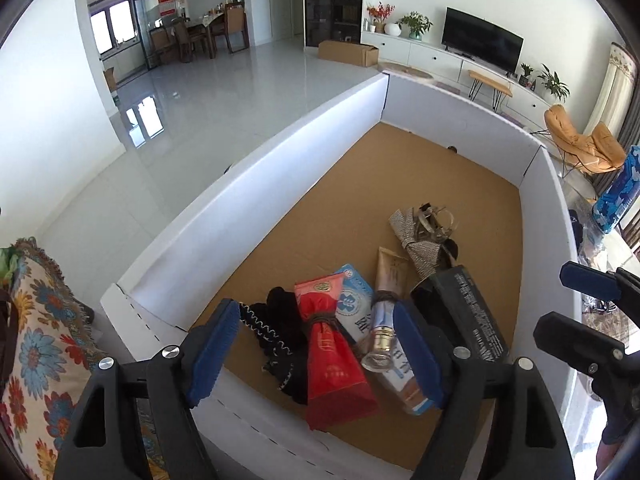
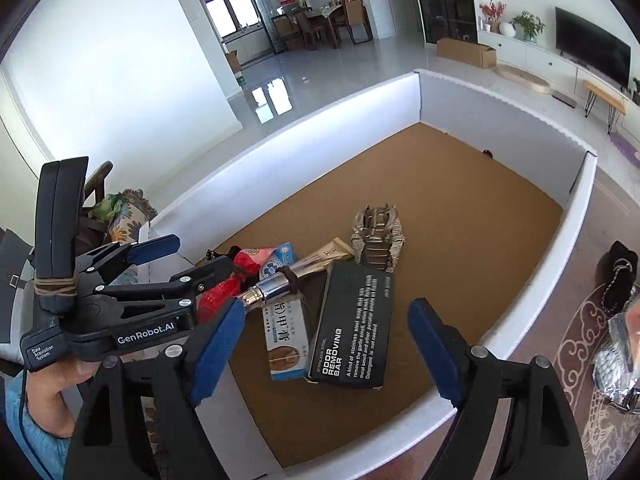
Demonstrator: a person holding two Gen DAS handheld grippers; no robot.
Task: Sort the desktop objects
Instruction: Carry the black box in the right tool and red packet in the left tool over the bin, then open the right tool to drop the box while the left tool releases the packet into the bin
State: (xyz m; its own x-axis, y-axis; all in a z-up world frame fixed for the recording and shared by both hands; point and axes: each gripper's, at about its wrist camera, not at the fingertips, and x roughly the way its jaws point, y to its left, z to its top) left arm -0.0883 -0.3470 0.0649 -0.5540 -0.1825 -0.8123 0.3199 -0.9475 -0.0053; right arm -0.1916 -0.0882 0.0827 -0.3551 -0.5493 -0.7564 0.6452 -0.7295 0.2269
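Cardboard-floored tray (image 1: 256, 184) holds 1 black box (image 2: 352, 324), 1 red pouch (image 1: 336, 364), 1 tube (image 1: 390, 280); both grippers (image 1: 316, 356) (image 2: 326, 352) gape wide, empty.

We read "ODOR REMOVING BAR" in white on the black box (image 2: 352, 326), above smaller print beginning "A kind of stainless steel soap". The left gripper (image 2: 182, 258) bore "GenRobot.AI" and "Data Acquisition System" on its body.

White-walled box (image 2: 520, 300) with brown floor, black carton (image 2: 352, 328) lying on a blue-and-white packet (image 2: 286, 334), right gripper (image 2: 326, 348) spread wide above, left gripper (image 2: 188, 256) alongside, also parted.
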